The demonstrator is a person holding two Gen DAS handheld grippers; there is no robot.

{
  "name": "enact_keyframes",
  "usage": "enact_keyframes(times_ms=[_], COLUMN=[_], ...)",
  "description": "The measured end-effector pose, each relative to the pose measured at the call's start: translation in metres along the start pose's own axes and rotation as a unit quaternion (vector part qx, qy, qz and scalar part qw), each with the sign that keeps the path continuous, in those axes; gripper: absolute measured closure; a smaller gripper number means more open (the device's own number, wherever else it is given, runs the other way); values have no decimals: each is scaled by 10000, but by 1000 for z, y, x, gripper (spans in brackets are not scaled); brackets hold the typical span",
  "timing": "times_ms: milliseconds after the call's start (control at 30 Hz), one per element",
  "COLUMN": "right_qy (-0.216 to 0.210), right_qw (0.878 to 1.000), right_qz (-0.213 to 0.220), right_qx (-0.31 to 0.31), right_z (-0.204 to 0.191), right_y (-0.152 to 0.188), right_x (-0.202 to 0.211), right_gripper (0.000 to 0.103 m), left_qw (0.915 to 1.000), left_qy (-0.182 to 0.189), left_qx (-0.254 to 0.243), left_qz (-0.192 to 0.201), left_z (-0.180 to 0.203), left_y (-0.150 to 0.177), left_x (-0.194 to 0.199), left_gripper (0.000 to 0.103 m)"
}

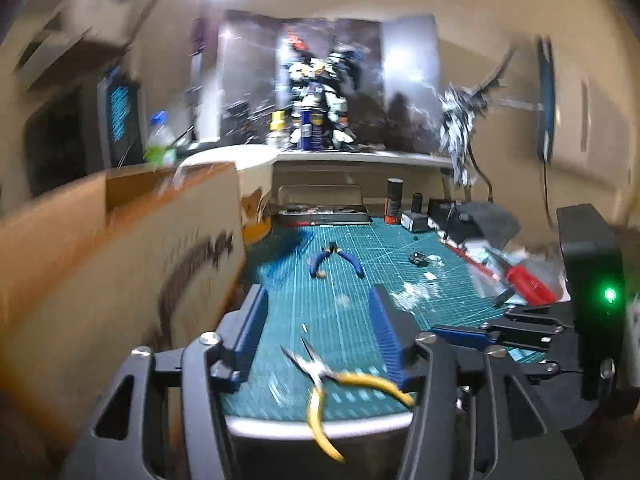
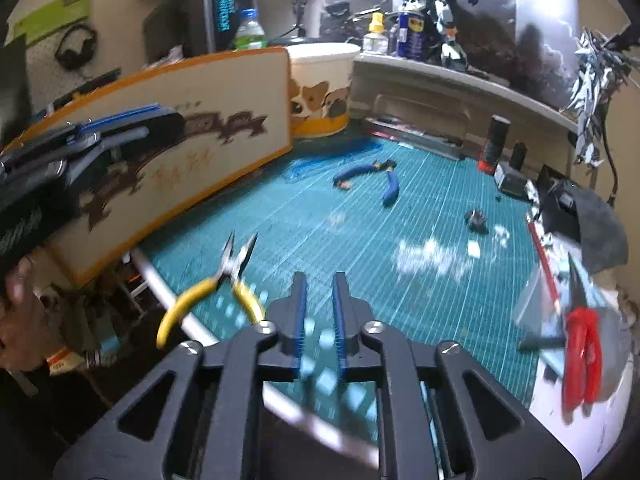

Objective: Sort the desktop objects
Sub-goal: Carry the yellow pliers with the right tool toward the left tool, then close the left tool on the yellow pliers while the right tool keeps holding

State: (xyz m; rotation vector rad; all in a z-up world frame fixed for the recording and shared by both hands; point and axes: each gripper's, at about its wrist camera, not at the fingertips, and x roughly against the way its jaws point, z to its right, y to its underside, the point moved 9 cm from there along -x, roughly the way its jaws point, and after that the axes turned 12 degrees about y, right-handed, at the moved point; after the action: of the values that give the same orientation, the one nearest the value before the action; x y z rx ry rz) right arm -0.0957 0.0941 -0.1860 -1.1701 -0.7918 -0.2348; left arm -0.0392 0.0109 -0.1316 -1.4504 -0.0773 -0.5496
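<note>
My left tool (image 1: pixel 318 322) stands with its blue pads wide apart, nothing between them. Yellow-handled pliers (image 1: pixel 340 384) lie on the green cutting mat (image 1: pixel 340 280) at the desk's near edge, handles overhanging it. My right tool (image 2: pixel 320 316) shows only a narrow gap, empty, just right of those pliers (frames are blurred). Blue-handled cutters (image 2: pixel 372 178) lie farther back on the mat. Red-handled pliers (image 2: pixel 582 364) rest at its right side.
</note>
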Motion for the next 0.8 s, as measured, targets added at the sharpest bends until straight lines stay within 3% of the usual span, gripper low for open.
enact_keyframes(times_ms=[167,333,567,733,800], right_qy=[-147,-282,-194,-302,-363], right_qw=[9993,9982,9963,9946,9942], right_qz=[249,473,835,982,1006], right_qx=[225,239,-26,107,139], right_z=[-12,-25,-19,-18,-18], right_y=[13,30,45,45,44], right_x=[6,8,9,10,9], right_gripper=[89,89,91,91,91], left_qw=[9976,9963,9929,9938,9950], left_qy=[-328,-580,-877,-741,-539], left_qx=[483,577,609,557,541], left_qz=[376,271,525,612,644], left_z=[-7,-4,5,7,9], left_y=[47,92,104,105,102], left_x=[15,11,-2,-9,-10], left_gripper=[50,50,50,51,58])
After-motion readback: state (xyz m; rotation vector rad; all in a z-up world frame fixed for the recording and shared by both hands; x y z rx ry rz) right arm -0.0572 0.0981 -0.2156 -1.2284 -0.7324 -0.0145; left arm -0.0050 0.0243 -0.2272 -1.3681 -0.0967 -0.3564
